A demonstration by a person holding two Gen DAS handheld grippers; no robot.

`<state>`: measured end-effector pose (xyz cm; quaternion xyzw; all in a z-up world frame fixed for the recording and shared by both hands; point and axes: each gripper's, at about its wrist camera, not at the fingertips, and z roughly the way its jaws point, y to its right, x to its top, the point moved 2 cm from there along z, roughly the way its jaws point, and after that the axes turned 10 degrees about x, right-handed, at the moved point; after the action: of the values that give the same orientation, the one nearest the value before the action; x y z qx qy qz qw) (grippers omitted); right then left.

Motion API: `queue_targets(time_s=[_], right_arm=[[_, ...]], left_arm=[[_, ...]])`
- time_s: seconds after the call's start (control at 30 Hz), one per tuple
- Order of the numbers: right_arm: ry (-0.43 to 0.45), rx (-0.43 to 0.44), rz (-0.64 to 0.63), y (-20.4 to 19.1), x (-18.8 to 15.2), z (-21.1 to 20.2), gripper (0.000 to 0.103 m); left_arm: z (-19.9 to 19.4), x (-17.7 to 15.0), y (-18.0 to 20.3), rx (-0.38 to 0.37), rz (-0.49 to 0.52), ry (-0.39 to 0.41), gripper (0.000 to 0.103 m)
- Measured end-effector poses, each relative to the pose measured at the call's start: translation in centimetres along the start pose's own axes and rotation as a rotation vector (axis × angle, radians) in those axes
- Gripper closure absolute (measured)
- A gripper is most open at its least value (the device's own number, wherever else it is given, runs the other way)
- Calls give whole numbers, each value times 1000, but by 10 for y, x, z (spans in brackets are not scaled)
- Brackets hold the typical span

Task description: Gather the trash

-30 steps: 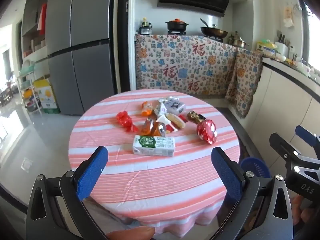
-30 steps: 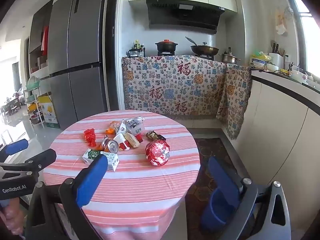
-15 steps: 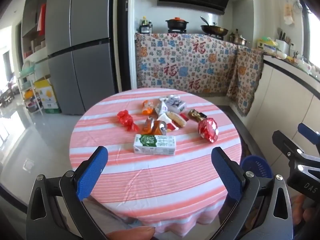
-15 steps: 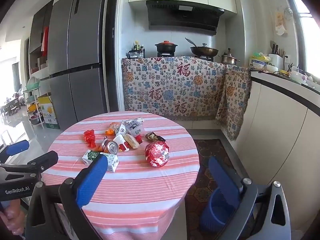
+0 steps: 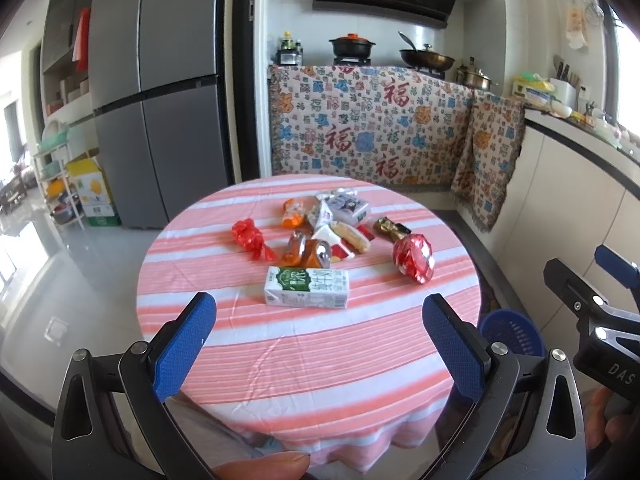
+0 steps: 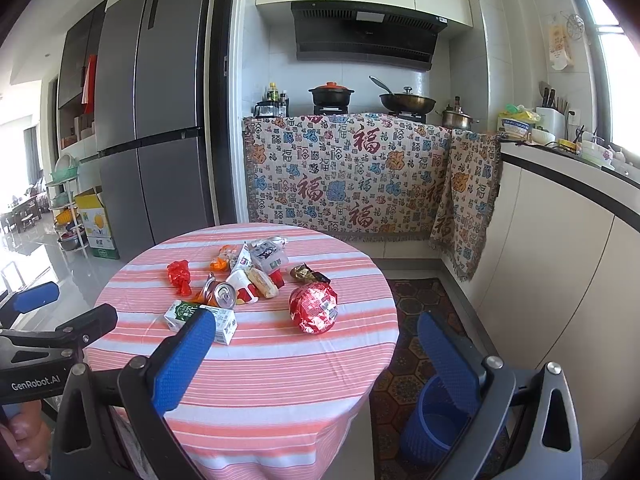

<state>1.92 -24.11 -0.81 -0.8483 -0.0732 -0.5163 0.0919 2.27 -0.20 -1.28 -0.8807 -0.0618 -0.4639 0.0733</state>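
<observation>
Trash lies in a loose pile on a round table with a pink striped cloth: a green-and-white milk carton, a crushed can, a red foil ball, a red wrapper and several snack packets. A blue waste basket stands on the floor right of the table. My left gripper is open and empty, short of the carton. My right gripper is open and empty, over the table's near right edge.
A grey fridge stands behind the table on the left. A cloth-draped stove counter with pots is at the back. White cabinets run along the right wall. A patterned rug lies between table and cabinets.
Both views have shifted slightly; the table and trash sit a little closer and more centred. Both grippers stay open and nothing on the table has moved.
</observation>
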Motion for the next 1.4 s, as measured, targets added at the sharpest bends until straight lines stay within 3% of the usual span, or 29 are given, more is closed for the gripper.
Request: queue_targets(time_s=[0.67,1.4], right_arm=[[4,4,6,-2,-1,0,0],[39,-6,11,-2,1,-7,0]], left_arm=[[-14,-6,21,-9,1,7,0],[-23,2,5,-35,-17,33,0]])
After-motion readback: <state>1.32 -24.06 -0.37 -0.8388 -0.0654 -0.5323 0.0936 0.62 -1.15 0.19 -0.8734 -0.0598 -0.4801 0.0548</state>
